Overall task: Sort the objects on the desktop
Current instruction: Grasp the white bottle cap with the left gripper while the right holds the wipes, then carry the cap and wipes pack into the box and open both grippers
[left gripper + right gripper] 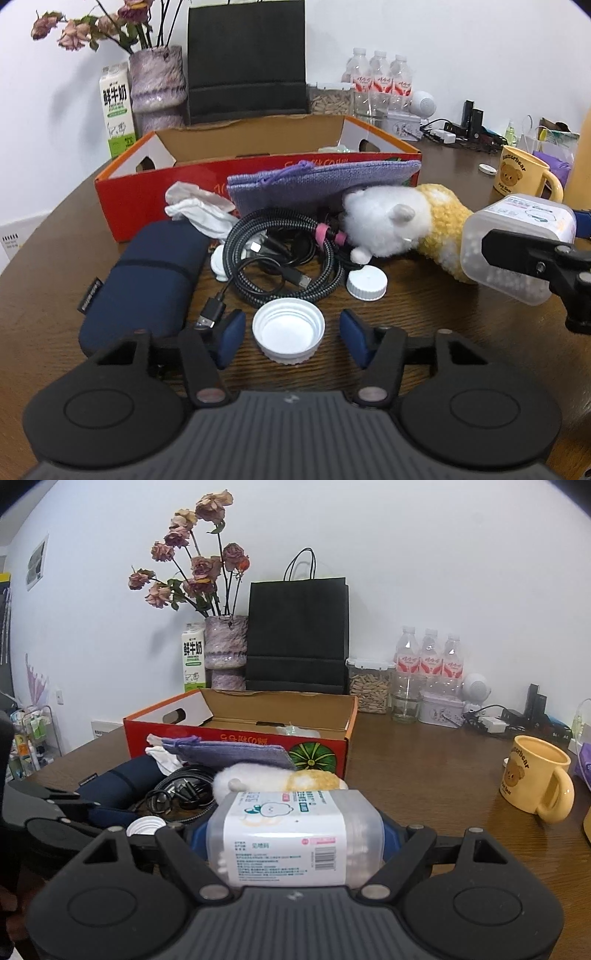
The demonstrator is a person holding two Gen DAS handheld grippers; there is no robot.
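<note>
My left gripper (289, 338) is open, its blue pads either side of an upturned white lid (289, 335) on the table, not touching it. My right gripper (293, 836) is shut on a clear plastic box of cotton swabs (295, 834), held above the table; the box also shows at the right of the left wrist view (517, 243). An open red cardboard box (236, 147) stands behind a pile: a navy pouch (144, 280), coiled cables (277, 258), a purple cloth (317, 181), white tissue (199, 210), a white-and-yellow plush toy (402, 221) and a second white cap (366, 282).
A yellow bear mug (535, 779) stands at the right. Along the back wall are a milk carton (194, 657), a vase of dried roses (225, 650), a black paper bag (297, 635), a jar of seeds (369, 686), water bottles (428, 661) and chargers (491, 722).
</note>
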